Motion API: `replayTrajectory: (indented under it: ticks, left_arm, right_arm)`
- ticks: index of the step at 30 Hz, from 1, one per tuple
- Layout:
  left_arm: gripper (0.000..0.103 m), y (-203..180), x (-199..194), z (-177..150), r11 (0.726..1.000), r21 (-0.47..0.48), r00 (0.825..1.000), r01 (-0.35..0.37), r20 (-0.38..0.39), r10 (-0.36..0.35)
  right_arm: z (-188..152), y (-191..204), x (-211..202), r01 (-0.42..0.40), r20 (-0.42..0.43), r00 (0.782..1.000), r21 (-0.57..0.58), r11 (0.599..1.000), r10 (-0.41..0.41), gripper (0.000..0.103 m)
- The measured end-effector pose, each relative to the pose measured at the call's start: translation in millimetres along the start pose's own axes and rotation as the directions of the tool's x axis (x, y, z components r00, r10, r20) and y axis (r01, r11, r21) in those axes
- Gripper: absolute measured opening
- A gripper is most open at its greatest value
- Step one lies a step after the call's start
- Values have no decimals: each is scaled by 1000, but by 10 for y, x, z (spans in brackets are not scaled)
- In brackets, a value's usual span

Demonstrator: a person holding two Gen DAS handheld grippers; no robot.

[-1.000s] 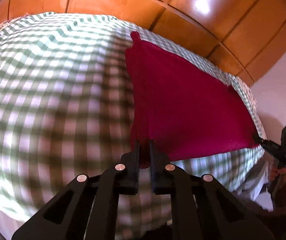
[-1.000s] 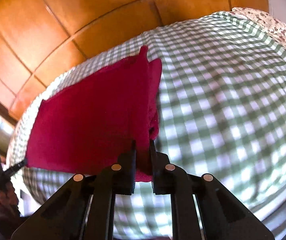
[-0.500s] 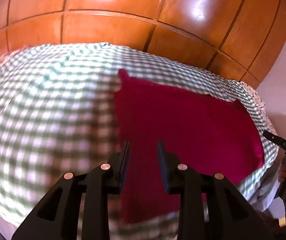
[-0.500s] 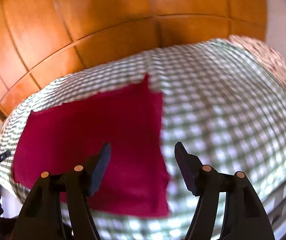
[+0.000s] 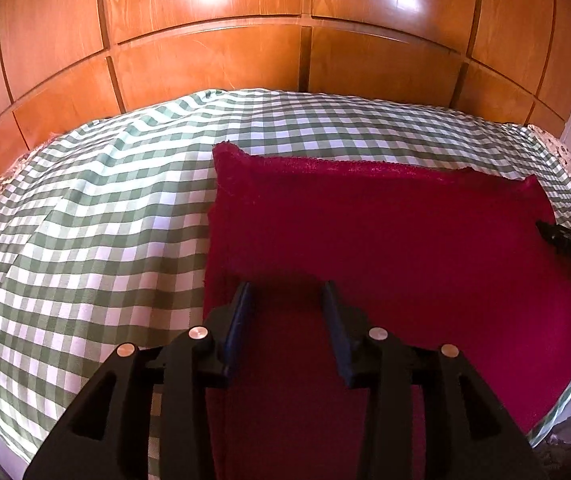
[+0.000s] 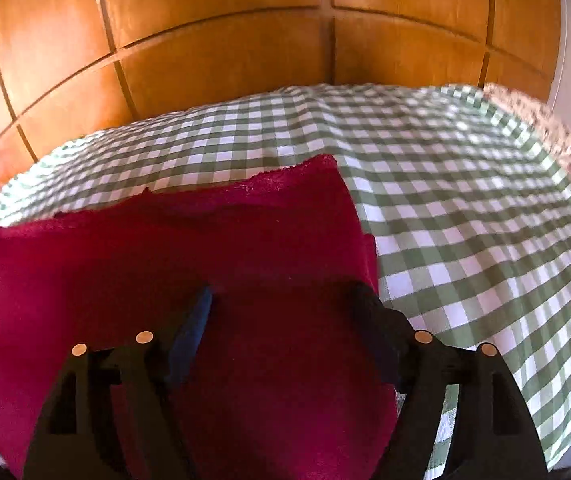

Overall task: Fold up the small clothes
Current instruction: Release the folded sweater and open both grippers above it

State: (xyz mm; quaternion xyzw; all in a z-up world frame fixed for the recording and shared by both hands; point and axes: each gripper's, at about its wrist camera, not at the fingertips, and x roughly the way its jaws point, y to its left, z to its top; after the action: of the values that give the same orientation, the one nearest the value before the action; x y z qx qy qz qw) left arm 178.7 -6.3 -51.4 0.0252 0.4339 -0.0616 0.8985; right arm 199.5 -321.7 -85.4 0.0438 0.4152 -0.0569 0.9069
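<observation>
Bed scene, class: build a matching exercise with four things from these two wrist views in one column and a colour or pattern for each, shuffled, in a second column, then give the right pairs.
Things:
1. cloth
2. bedcover
3. wall panels
4. left gripper

Colours or patterns:
A. glossy orange-brown wood
B. black
C. deep red
D. green and white checks

Pairs: 1-C, 2-D, 3-A, 4-B
</observation>
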Motion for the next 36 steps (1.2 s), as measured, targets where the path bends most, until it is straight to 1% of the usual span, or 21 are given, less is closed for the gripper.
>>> replayTrajectory:
  ticks: [3,5,8,13,16,18,20,24,27,30,31,32,34,36]
  left_arm:
    - [41,12,-36,7,1000,3,1000,3,3,-3]
    - [46,-3,-57,16,1000,9,1000,4,11,-5]
    - [51,-11,-94,27,1000,17,1000,-5,27,4]
    - [52,31,-181,68,999,20,998,-31,55,30]
    - [55,66,-199,92,999,18,997,-50,64,48]
    - [55,98,-199,104,998,17,996,-60,64,59]
    - [58,126,-194,111,997,16,995,-71,65,70]
    - [61,194,-148,144,996,18,994,-89,58,88]
    - [64,277,-77,200,996,10,995,-94,36,94]
    - [64,423,35,293,997,-30,997,-73,4,73]
    - [64,481,77,332,997,-51,998,-56,-10,56]
    - [64,552,155,389,997,-80,999,-23,-38,20]
    - [64,645,307,471,992,-122,996,18,-87,-29]
    - [64,718,456,530,987,-160,992,34,-114,-53]
  right_arm:
    - [-12,17,-17,10,15,1000,0,1000,-10,73]
    - [-12,34,-15,11,17,1000,0,1000,-11,73]
    - [-32,37,-12,13,24,1000,2,1000,-13,73]
    - [-47,40,-22,13,29,999,3,1000,-13,73]
    - [-45,33,-16,11,31,999,2,1000,-11,73]
    - [-46,31,-16,11,31,999,1,1000,-11,73]
    - [-48,32,-16,11,31,999,1,1000,-11,73]
    - [-51,32,-15,11,32,999,1,1000,-11,73]
    - [-53,33,-15,11,32,999,1,1000,-11,73]
    - [-55,33,-15,11,33,999,1,1000,-11,74]
    - [-55,31,-15,11,33,999,1,1000,-11,74]
    - [-55,32,-15,11,33,999,1,1000,-11,74]
    - [-55,31,-15,10,33,999,1,1000,-10,74]
    - [-56,33,-16,10,34,999,2,1000,-10,74]
